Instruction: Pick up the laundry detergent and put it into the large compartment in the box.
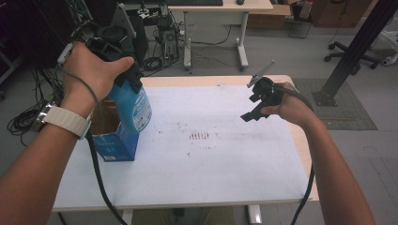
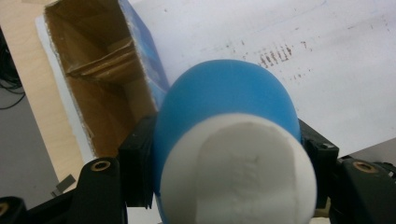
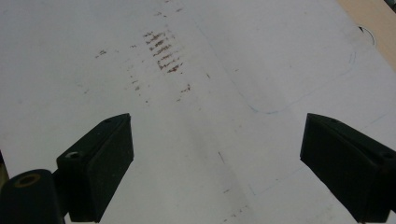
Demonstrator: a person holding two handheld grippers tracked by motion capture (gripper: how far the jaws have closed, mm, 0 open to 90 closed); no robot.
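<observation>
A blue bottle (image 1: pixel 135 108) with a white end (image 2: pixel 238 172) hangs tilted over an open blue cardboard box (image 1: pixel 115 146) at the table's left side. My left gripper (image 1: pixel 127 83) is shut on the bottle, with a black jaw on each side of its body (image 2: pixel 224 102). In the left gripper view the box (image 2: pixel 100 79) shows a bare brown inside with a folded flap. My right gripper (image 1: pixel 252 111) is held above the right part of the white sheet (image 1: pixel 211 164). It is open, with its jaws (image 3: pixel 217 163) wide apart and nothing between them.
Brown smudge marks (image 1: pixel 199 136) sit mid-sheet. The wooden table edge (image 1: pixel 302 145) borders the sheet on the right. Beyond the table stand a desk (image 1: pixel 220 9), a slanted black post (image 1: pixel 356 47) and a chair base (image 1: pixel 349 54). Cables (image 1: pixel 23 119) lie on the floor at left.
</observation>
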